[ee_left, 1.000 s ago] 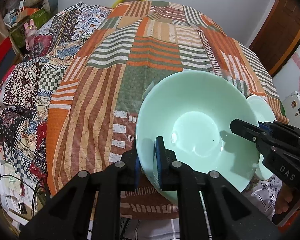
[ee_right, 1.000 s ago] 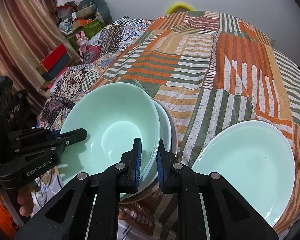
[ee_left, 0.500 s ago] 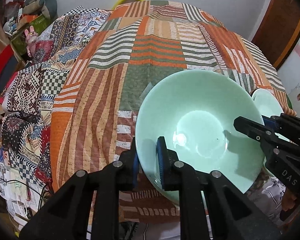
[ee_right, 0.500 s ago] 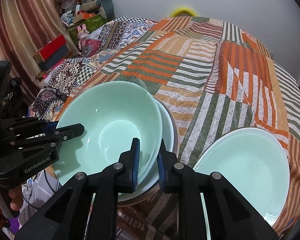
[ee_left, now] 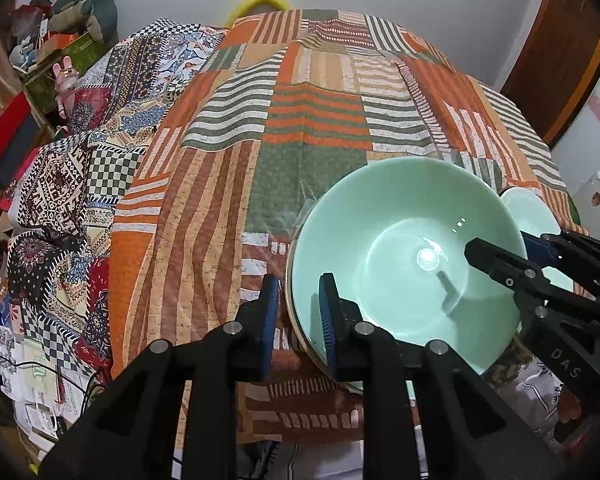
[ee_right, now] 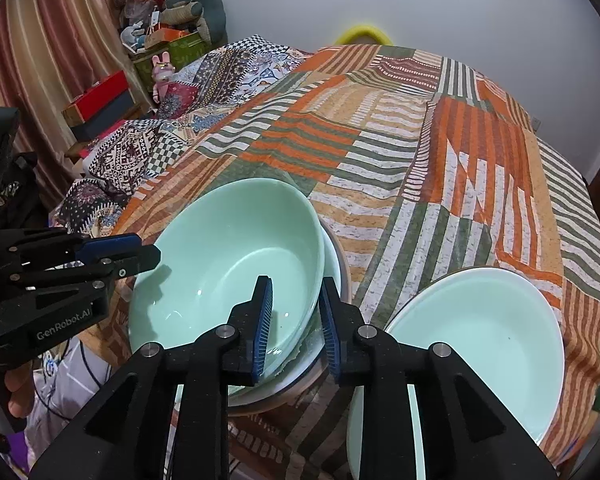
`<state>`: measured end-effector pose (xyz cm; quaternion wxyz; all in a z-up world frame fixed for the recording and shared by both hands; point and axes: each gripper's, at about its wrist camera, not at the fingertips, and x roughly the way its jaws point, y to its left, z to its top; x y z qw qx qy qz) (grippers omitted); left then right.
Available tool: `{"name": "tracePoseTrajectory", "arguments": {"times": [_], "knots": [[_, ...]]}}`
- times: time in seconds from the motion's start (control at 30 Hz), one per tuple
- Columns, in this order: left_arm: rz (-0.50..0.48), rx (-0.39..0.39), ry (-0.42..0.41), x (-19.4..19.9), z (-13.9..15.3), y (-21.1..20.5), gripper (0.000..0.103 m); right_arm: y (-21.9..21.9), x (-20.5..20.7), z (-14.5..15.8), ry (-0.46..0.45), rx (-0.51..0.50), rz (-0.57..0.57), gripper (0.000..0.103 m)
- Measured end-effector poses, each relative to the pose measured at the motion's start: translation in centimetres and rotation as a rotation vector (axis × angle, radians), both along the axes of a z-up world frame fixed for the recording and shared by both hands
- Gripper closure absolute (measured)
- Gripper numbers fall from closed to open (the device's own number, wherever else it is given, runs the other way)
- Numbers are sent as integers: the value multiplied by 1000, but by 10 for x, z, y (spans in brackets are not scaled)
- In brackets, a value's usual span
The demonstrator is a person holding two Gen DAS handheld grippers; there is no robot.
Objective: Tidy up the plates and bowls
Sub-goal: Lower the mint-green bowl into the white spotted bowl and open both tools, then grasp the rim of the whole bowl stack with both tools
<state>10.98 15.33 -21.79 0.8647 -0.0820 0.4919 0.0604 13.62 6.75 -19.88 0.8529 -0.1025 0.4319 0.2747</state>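
The left gripper (ee_left: 298, 312), a black two-finger tool with blue ribbed pads, stood with its jaws slightly parted around the near left rim of a pale green glazed ceramic bowl (ee_left: 400, 256). Its jaws had just been opening; the rim sat between the pads, the inner pad close against the bowl's inside wall and a visible gap on the outer side, so the pads no longer pinched it. The right gripper (ee_right: 296, 316), of the same black and blue build, straddled the right rim of that bowl in the same way. Its jaws had also just been opening, with the rim between them and daylight on both sides of it.

The bowl rested as the top piece of a small stack (ee_right: 332, 280) of similar pale dishes, whose white and tan edges showed under its right side. The stack sat near the front edge of a table covered with an orange, green and cream striped patchwork cloth (ee_left: 312, 120). Just to the right, apart from the stack, a pale green shallow round plate (ee_right: 480, 344) lay on the cloth. A second, darker patterned cloth (ee_left: 60, 184) hung at the table's left side. In the right wrist view, part of a person's hand (ee_right: 18, 392) showed below the left gripper.
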Motion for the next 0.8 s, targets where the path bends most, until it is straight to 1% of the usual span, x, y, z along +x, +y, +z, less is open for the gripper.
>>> {"name": "tracePoseTrajectory", "arguments": {"times": [0.1, 0.2, 0.23, 0.3, 0.33, 0.37, 0.4, 0.43, 0.47, 0.5, 0.6, 0.63, 0.7, 0.8], "knots": [[-2, 1, -14, -3, 5, 0, 83, 2, -1, 1, -9, -16, 2, 82], [-2, -1, -33, -7, 12, 1, 82, 0, 0, 1, -1, -6, -4, 82], [-2, -1, -39, -8, 15, 2, 81, -1, 0, 1, 3, 1, -6, 82], [1, 1, -57, -11, 20, 3, 72, -2, -1, 2, 10, 9, -12, 82], [3, 3, -65, -12, 23, 3, 71, -3, 0, 2, 11, 12, -18, 81], [5, 4, -70, -12, 24, 3, 70, -4, -2, 4, -11, 2, -34, 75], [4, 3, -76, -13, 26, 3, 70, -6, -5, 9, -73, -27, -65, 58], [3, 3, -80, -13, 27, 3, 70, -9, -8, 13, -107, -29, -71, 50], [5, 4, -83, -13, 28, 3, 70, -12, -10, 18, -128, -8, -63, 41], [6, 5, -84, -13, 28, 4, 69, -17, -9, 22, -118, 18, -56, 40], [9, -1, -88, -14, 28, 6, 69, -22, -6, 24, -105, 22, -63, 40], [10, -5, -87, -14, 27, 6, 69, -24, -6, 23, -107, 15, -66, 40], [10, -11, -82, -15, 24, 7, 64, -25, -5, 19, -94, 13, -63, 40], [3, -27, -60, -14, 14, 8, 63, -26, -3, 11, -56, 22, -57, 40]]}}
